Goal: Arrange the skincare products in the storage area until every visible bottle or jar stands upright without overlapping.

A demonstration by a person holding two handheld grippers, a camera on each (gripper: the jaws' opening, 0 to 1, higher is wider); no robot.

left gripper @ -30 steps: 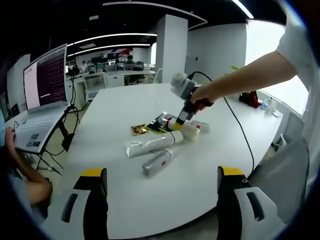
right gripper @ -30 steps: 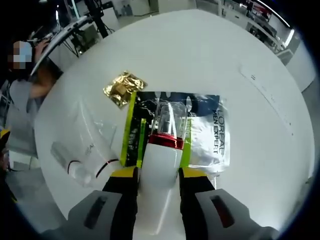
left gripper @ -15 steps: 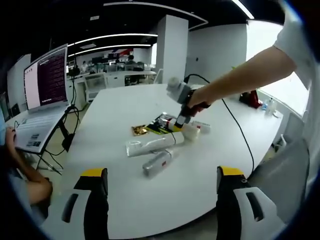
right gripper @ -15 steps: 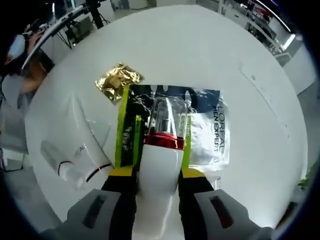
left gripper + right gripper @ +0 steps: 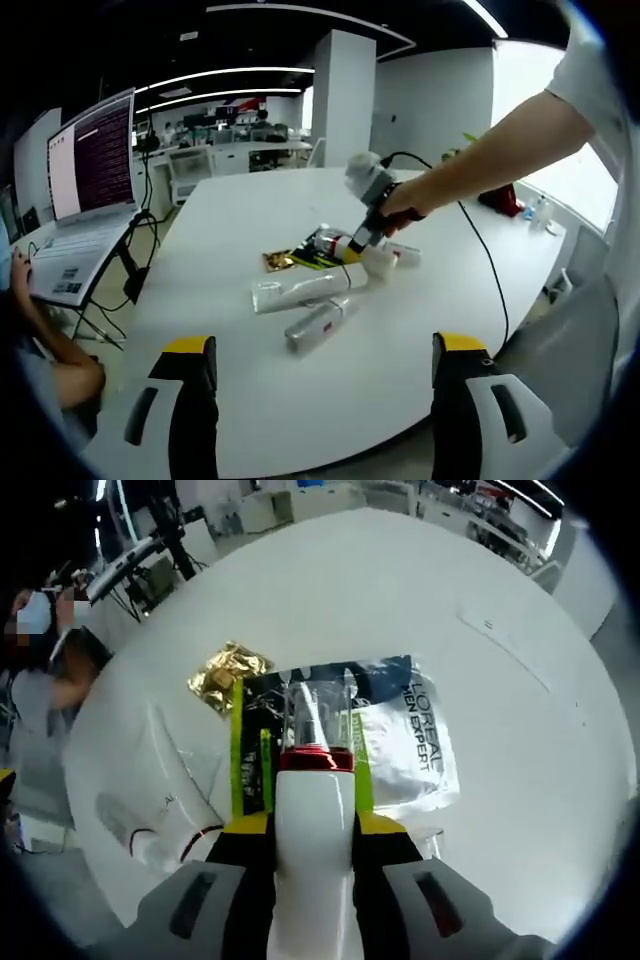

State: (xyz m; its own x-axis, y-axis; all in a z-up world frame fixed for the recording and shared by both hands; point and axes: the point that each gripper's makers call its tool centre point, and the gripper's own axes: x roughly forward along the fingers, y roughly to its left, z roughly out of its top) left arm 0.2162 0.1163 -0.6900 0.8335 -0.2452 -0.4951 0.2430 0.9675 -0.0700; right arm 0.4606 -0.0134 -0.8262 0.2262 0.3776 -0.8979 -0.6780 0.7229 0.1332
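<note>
Open office, white table (image 5: 240, 210)

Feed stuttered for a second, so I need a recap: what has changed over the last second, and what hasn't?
The right gripper stays shut on the white bottle with the red band and clear cap and has swung it slightly over the sachets, without setting it down. The left gripper stays open and back from the round white table. The two white tubes lie flat as before; the gold foil sachet is unmoved.

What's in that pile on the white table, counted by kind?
Bottle, held in the right gripper: 1
Tubes lying flat: 2
Flat sachets, gold, green-black, silver: 3
Total: 6, plus one small item too blurred to name.
</note>
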